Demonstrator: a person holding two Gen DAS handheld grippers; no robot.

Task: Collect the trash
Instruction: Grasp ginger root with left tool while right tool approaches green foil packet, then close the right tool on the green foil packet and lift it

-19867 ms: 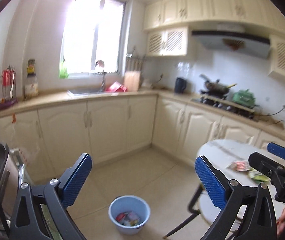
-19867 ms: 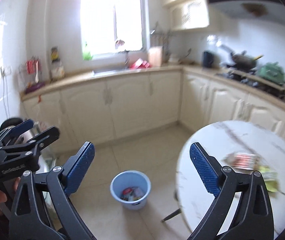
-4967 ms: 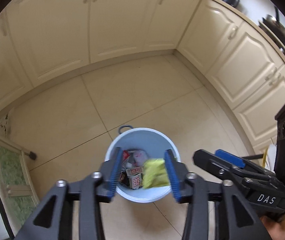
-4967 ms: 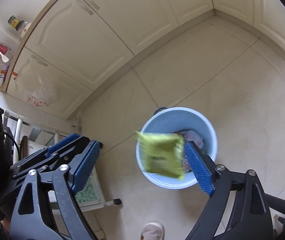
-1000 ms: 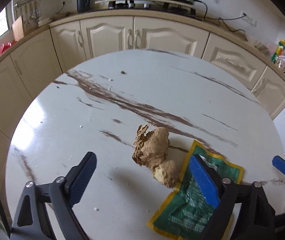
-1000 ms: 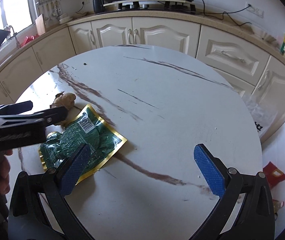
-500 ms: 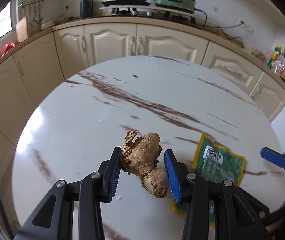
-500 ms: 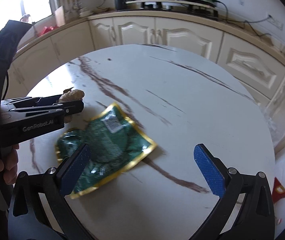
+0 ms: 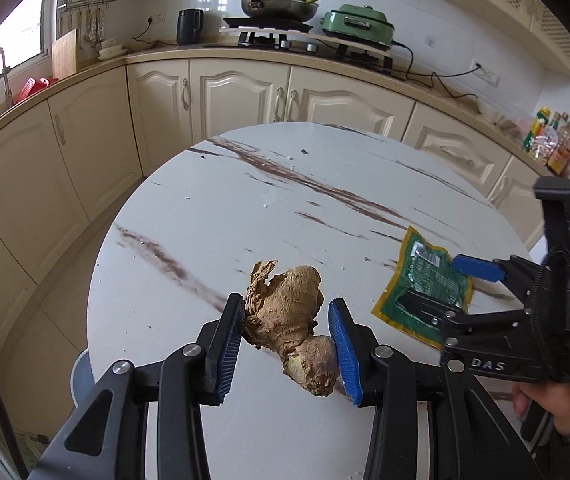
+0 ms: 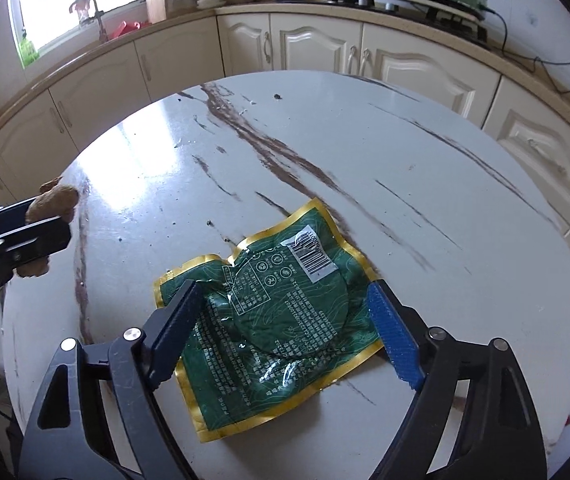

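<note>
- Left gripper (image 9: 287, 346): blue pads pinched in on a knobbly brown ginger root (image 9: 289, 330), which looks lifted off the round white marble-look table (image 9: 213, 216).
- Right gripper (image 10: 281, 328): jaws spread wide, straddling a flat green foil packet with gold edges (image 10: 273, 320) lying on the table; whether the pads touch it, can't tell.
- Grey bin rim (image 9: 79, 380) peeks out under the table edge.

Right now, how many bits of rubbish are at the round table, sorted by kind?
Ginger root, gripped in the left tool: 1
Green packet with gold edging, lying on the table between the right tool's fingers: 1
Total: 2
</note>
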